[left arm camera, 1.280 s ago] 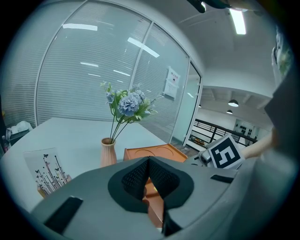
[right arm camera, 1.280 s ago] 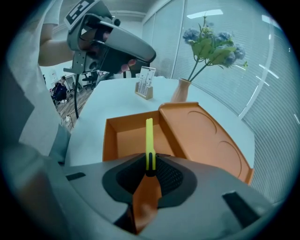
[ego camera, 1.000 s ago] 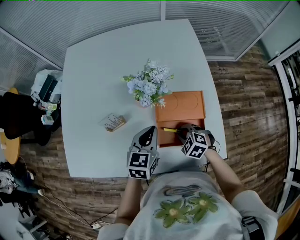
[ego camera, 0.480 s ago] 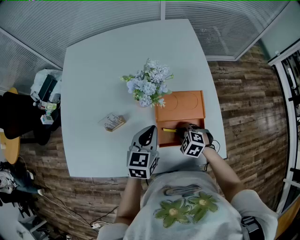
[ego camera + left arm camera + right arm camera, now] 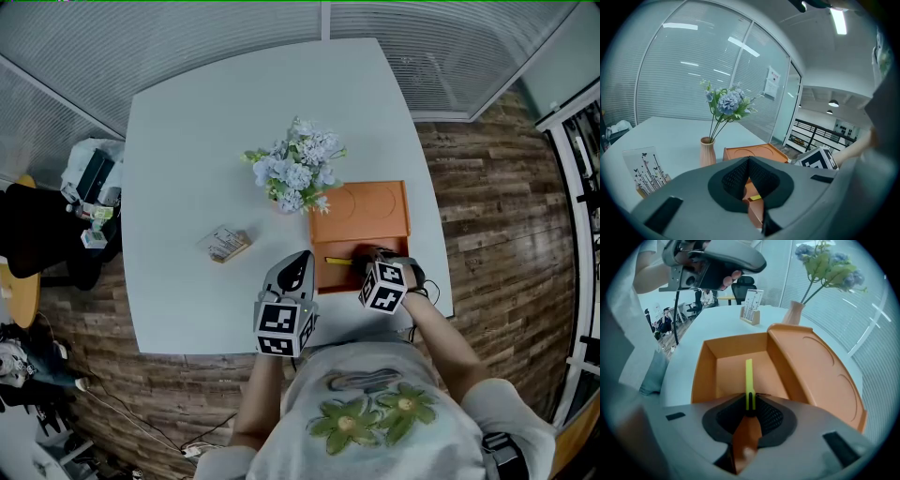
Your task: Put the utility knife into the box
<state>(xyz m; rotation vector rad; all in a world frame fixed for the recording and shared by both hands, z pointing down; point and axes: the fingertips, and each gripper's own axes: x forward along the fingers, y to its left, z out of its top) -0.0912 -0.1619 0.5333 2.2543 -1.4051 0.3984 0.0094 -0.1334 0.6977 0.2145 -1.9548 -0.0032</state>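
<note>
- Right gripper (image 5: 749, 405) has nudged slightly left in the head view; its tongs are clamped on the utility knife (image 5: 749, 378).
- The knife sits inside the open box (image 5: 704, 373), not yet released.
- Left gripper (image 5: 749, 160): tongs together, empty, beside the box.
- Judgement: only the release is left.

Head overhead; gripper views close, share box (image 5: 370, 216)

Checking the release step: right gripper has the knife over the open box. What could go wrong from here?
1. The utility knife is pinched at one end only by the right gripper; it could swing or drop tip-first on release.
2. Its free end points at the box far wall and might catch there, staying propped.
</note>
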